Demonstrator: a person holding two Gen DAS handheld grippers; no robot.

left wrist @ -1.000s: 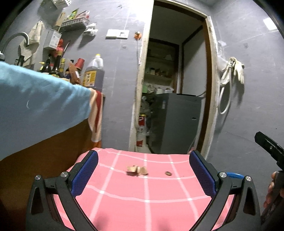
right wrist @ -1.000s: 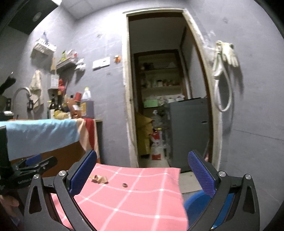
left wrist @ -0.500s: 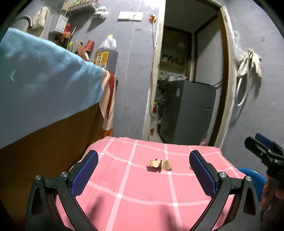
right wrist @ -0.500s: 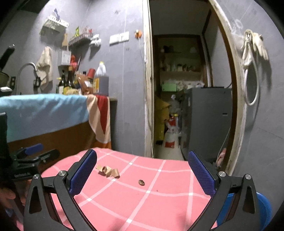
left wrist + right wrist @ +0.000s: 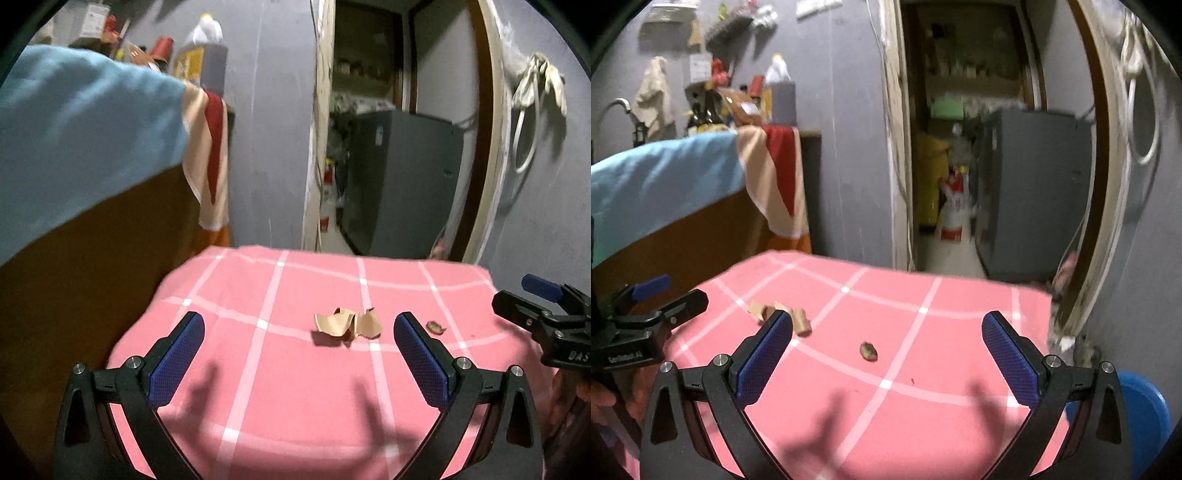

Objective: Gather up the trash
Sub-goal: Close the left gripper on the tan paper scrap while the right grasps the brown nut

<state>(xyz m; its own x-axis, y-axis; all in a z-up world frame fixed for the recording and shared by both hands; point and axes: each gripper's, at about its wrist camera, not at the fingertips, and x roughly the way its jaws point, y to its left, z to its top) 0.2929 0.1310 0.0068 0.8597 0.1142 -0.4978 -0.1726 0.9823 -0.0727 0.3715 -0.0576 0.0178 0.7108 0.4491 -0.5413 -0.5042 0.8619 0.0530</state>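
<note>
Left wrist view: the crumpled paper scrap (image 5: 347,324) lies on the pink checked tablecloth (image 5: 288,398), ahead of the left gripper (image 5: 299,352) and right of its centreline, long axis left-right (no distinct pointed end). Left jaws are spread, empty. A small brown bit (image 5: 435,326) lies further right. The right gripper (image 5: 886,354), also spread and empty, faces that bit (image 5: 868,350); the left is likely nearer the scrap.
</note>
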